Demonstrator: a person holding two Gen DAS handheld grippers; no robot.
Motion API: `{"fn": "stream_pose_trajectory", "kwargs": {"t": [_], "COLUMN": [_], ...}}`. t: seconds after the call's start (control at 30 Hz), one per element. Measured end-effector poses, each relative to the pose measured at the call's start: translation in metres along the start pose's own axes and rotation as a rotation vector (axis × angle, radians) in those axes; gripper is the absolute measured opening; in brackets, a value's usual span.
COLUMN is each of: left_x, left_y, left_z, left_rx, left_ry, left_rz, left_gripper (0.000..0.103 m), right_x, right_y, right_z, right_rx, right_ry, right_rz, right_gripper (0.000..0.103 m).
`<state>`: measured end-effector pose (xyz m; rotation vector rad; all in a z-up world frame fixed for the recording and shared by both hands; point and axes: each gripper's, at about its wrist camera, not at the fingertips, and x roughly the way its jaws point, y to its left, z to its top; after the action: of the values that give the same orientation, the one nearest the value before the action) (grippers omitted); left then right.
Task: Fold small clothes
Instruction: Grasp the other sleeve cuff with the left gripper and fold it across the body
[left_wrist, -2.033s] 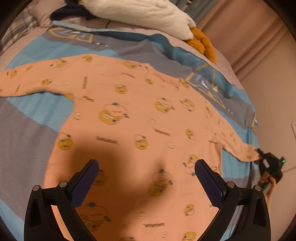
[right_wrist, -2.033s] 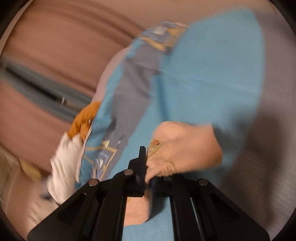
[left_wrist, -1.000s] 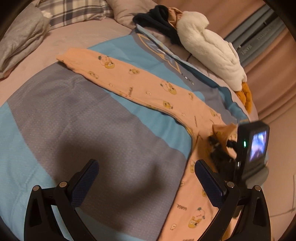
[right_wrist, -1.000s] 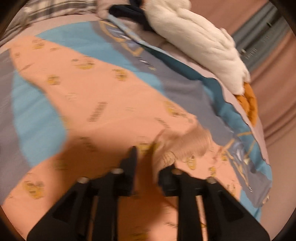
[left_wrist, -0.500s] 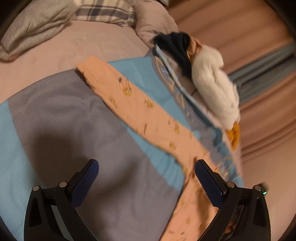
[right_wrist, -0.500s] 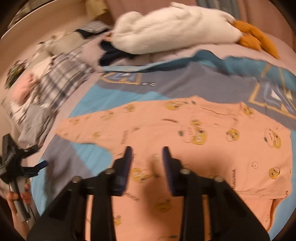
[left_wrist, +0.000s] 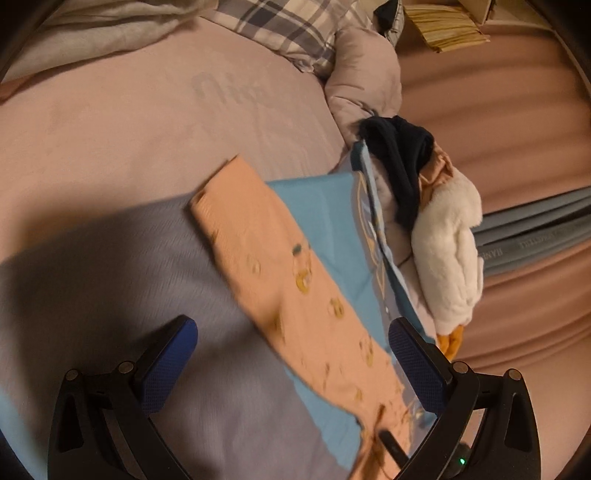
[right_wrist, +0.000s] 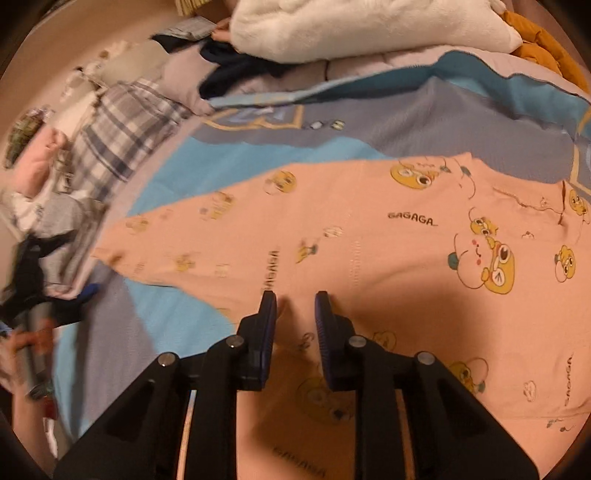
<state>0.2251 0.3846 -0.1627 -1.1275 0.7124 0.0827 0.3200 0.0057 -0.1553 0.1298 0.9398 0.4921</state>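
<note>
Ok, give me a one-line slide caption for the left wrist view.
Open left gripper hovering over the peach cartoon-print sleeve spread on the blue-and-grey blanket, white plush duck alongside.

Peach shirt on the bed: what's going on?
A person with a gripper in each hand is folding the peach shirt, spread flat on a blue-grey blanket. The left gripper hangs open over one sleeve. The right gripper has just been closing; nothing is between its fingers.
</note>
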Motion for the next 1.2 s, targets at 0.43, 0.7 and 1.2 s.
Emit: {"fn": "stream_pose_trajectory", "kwargs": {"t": [0.43,0.7,1.2], "left_x": [0.028,0.023,0.001], "left_y": [0.002,0.005,-0.148], "left_z": [0.034,0.032,-0.037], "left_rx": [0.025,0.035,0.440], "left_ry": [-0.098,-0.094,-0.085], "left_rz": [0.003,0.080,0.048], "left_gripper": [0.071,0.007,0.007], "right_x": [-0.061,-0.080,-0.128], "right_y": [-0.004,-0.014,-0.052], "right_z": [-0.038,-0.059,-0.082], "right_rx": [0.004,0.019,0.131], "right_ry": [-0.091,-0.088,-0.162], "right_rz": [0.115,0.076,0.065], "right_gripper": [0.023,0.023,0.027]}}
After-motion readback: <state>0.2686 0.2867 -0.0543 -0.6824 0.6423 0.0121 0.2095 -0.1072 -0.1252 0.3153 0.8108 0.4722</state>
